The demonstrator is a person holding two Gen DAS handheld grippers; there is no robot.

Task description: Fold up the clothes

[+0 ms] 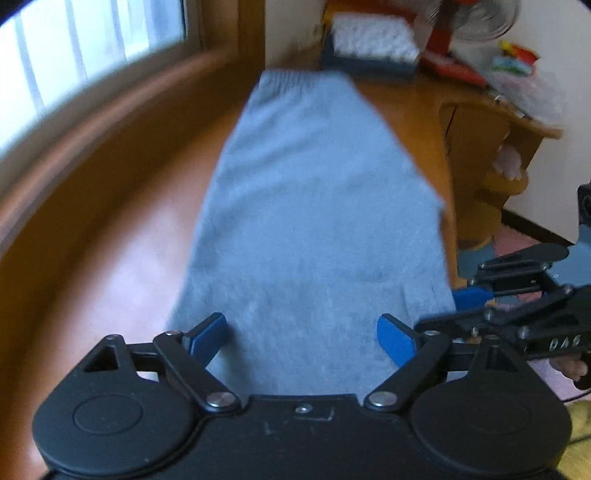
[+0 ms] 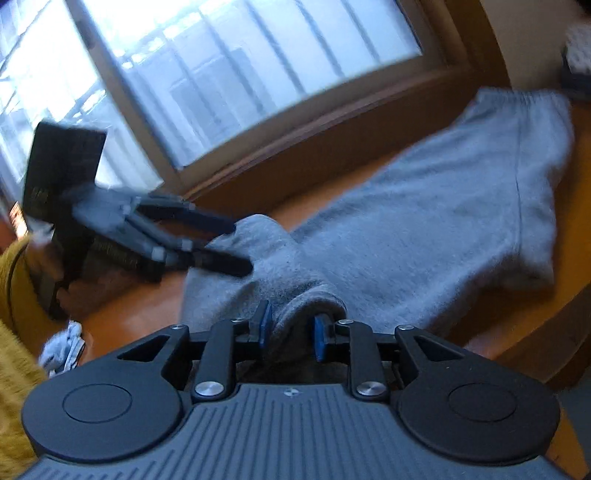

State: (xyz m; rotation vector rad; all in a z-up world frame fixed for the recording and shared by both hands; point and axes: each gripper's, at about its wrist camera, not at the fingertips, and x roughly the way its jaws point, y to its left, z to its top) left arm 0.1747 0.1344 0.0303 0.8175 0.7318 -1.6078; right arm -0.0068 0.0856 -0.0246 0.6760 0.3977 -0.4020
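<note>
Grey sweatpants [image 1: 314, 206] lie lengthwise on a wooden table [image 1: 122, 236], waistband at the far end. My left gripper [image 1: 301, 339] is open over the near leg end, blue pads either side of the cloth. My right gripper [image 2: 290, 326] is shut on a raised fold of the grey sweatpants [image 2: 424, 206] at the near right edge. The right gripper also shows in the left wrist view [image 1: 480, 306], and the left gripper shows in the right wrist view [image 2: 236, 245], its fingers over the bunched cloth.
A window [image 2: 221, 74] with a wooden sill runs along the table's left side. A blue box [image 1: 369, 48], a fan [image 1: 476, 18] and bags stand at the far end. A small grey cloth [image 2: 62, 350] lies by my yellow sleeve [image 2: 14, 350].
</note>
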